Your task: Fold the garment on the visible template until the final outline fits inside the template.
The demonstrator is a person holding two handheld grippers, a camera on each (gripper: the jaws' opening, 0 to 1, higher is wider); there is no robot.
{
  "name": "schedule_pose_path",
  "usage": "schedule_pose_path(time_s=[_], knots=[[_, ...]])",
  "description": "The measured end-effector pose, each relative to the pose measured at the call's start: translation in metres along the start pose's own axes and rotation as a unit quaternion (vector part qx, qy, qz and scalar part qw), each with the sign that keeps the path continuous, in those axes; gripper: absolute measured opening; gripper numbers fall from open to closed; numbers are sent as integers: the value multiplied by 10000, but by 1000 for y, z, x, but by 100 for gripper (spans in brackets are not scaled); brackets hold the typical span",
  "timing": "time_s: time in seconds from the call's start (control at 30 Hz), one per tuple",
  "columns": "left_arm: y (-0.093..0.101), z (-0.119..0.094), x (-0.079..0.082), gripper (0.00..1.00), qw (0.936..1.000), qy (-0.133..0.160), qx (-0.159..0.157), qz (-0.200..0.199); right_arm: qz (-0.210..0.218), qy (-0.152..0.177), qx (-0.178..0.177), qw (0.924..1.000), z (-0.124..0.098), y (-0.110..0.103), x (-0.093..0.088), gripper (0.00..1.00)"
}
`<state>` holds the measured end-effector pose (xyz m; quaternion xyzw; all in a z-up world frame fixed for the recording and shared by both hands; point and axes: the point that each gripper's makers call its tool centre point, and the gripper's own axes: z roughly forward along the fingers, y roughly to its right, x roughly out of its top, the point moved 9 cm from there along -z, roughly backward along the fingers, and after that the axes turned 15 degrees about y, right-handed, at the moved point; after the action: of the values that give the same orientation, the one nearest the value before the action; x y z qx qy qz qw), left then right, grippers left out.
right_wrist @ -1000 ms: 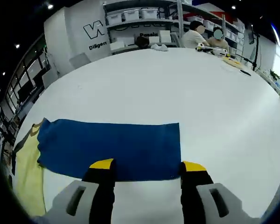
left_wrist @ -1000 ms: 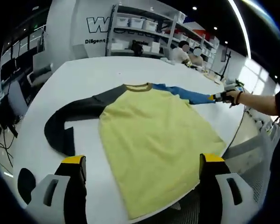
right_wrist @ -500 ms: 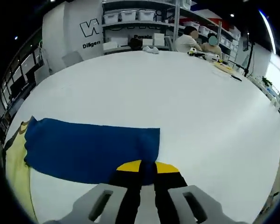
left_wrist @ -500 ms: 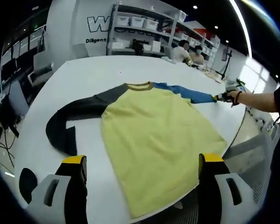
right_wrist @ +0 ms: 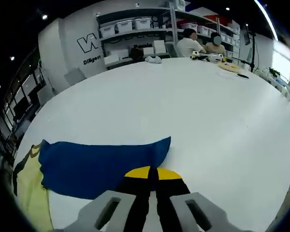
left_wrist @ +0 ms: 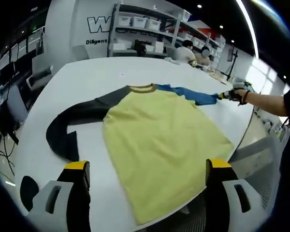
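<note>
right gripper (right_wrist: 152, 170) clamped on blue sleeve (right_wrist: 94, 163) cuff since a second ago, cuff now lifted off white table (right_wrist: 193, 106). yellow garment (left_wrist: 159, 140) flat on table: dark sleeve (left_wrist: 70, 121) curled beside it. left gripper (left_wrist: 145, 166) jaws apart above hem.

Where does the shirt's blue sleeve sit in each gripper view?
Left gripper view: the blue sleeve runs right from the collar to the right gripper.
Right gripper view: lower left, its cuff clamped in that gripper.
Shared landmark: the yellow shirt body.
</note>
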<state>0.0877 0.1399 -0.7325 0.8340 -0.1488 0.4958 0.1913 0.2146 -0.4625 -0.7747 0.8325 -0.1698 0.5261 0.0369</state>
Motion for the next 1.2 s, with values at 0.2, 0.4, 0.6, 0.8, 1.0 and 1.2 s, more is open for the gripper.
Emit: schedule_pose_path(time_s=[0.2,0.4,0.6,0.8,1.0,1.2], knots=[[1,1,1,98,9999,-9,-109,62,-32,88,240,9997,-2,-16,9,0],[3,3,0,99,9999,-26,-149,78,259,186,564,9979,0,-35,18,0],[2,2,1,99,9998,-14,-152,94,181,291,991,9945,-8,-69,26,0],[3,0,1,99,9998,-19,-162,108,-17,361,1360,9900,-8,-93,36,0],[4,-1,0,97,9998,-38,-166,123,-171,385,1770,9833,-15,-127,42,0],[6,-2,-2,99,9996,-108,-211,153,-213,341,2144,9759,-21,-157,45,0]])
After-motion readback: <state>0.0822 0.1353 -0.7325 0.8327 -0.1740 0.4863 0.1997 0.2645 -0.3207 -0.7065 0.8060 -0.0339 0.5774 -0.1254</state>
